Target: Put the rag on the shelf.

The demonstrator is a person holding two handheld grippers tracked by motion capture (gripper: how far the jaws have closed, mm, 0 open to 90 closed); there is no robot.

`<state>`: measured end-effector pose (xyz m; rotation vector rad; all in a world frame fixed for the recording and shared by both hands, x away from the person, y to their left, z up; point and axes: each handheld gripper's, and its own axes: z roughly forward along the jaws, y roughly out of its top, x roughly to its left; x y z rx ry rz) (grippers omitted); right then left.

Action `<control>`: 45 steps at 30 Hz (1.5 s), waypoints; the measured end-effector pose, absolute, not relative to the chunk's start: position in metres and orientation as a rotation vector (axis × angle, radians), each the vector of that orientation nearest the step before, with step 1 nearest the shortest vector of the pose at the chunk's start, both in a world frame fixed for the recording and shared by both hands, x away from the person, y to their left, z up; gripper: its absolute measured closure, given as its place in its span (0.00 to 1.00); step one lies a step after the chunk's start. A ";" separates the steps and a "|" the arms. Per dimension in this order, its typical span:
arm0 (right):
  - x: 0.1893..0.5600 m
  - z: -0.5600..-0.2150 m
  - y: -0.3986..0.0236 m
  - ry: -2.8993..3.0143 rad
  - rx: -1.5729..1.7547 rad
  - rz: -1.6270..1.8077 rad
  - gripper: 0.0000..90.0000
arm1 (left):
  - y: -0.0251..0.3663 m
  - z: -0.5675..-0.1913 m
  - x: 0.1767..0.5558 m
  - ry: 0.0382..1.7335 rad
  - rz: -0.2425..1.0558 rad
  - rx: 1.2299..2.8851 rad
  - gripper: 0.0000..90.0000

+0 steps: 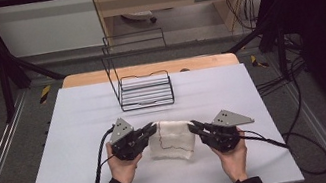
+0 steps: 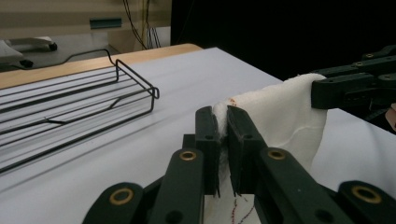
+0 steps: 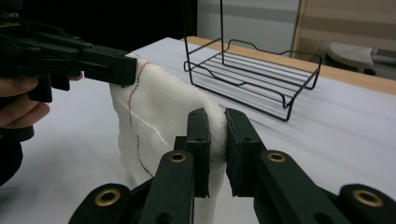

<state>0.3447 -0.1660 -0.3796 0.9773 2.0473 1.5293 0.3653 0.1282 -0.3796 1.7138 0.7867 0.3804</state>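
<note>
High view. We saw the white cloth (image 1: pixel 173 139) held between our two tools over the near middle of the white table (image 1: pixel 82 136), its lower folds apparently resting on the surface. The left tool (image 1: pixel 151 128) pinched the cloth's left upper corner, the right tool (image 1: pixel 191 127) its right upper corner. A black wire rack (image 1: pixel 145 90) stood farther back, well apart from the cloth.

Left gripper view. The left tool (image 2: pixel 223 122) was closed tight on a bunched edge of the cloth (image 2: pixel 285 112); the fabric sagged away toward the other tool, which gripped the far corner.

Right gripper view. The right tool (image 3: pixel 216 126) was likewise clamped on a gathered corner of the cloth (image 3: pixel 159 116), which draped in soft folds. A thin line of coloured stitching (image 3: pixel 135 107) ran down it.

We judged the cloth light, limp and loosely woven: it would droop, crumple and slip if taken at mid-panel, so the corners or hemmed edge offered the surest hold.
</note>
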 end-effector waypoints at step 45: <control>0.350 -0.311 -0.146 1.823 0.766 1.698 0.90 | 0.149 -0.311 0.362 0.712 0.548 1.528 0.93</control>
